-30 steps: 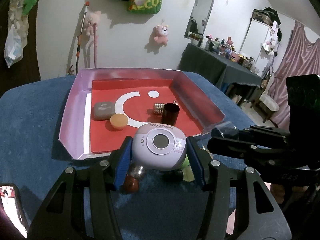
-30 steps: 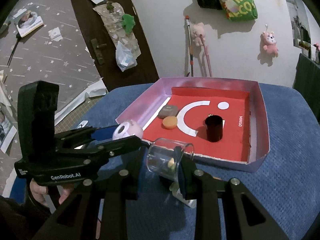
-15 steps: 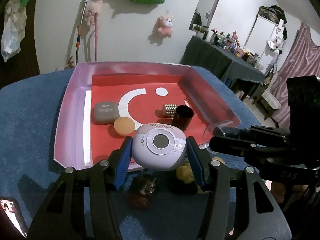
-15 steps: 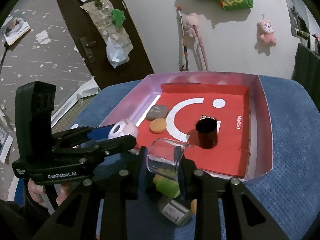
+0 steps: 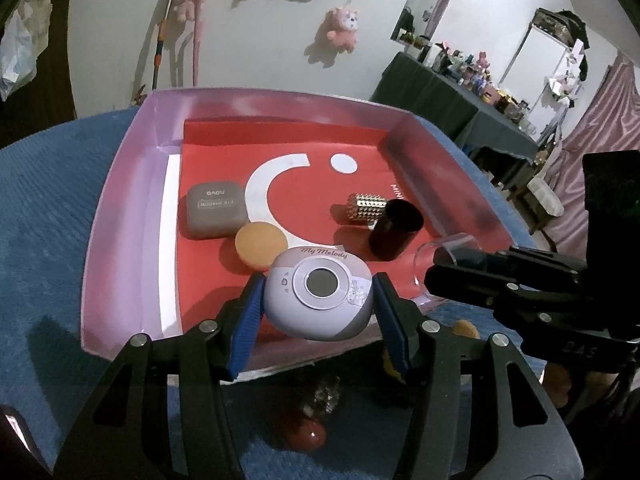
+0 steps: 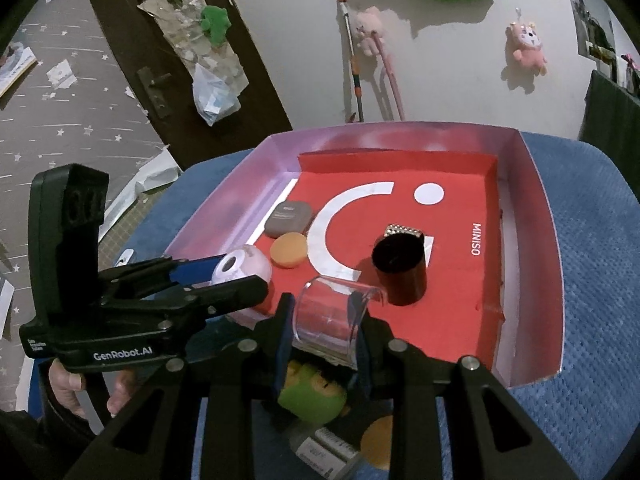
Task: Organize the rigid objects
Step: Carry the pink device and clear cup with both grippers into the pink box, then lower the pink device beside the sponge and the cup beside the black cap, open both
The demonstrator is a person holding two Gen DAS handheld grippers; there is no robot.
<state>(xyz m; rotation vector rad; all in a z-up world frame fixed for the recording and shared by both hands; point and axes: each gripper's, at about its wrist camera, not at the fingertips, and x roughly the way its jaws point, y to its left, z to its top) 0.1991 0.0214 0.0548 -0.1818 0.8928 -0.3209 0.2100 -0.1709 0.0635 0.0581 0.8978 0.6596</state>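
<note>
The left hand-held gripper (image 5: pixel 320 308) grasps a lilac "My Melody" gadget (image 5: pixel 318 294); the right hand-held gripper (image 6: pixel 320 332) clenches a clear cup (image 6: pixel 328 316) over the "MINISO" tray's (image 6: pixel 532 208) near edge.

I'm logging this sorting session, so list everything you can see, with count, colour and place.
box: 1, pink walls, red floor, on the blue cloth
grey case: 1, box floor, left
orange puff: 1, beside the case
studded cap: 1, gold, on its side behind the black cup
black cup: 1, upright, box floor
green toy: 1, on the cloth before the box
small bottle: 1, near the green toy
toy camera: 1, lilac, held in left tool
clear cup: 1, held in right tool
hand: 1, on left tool's handle
</note>
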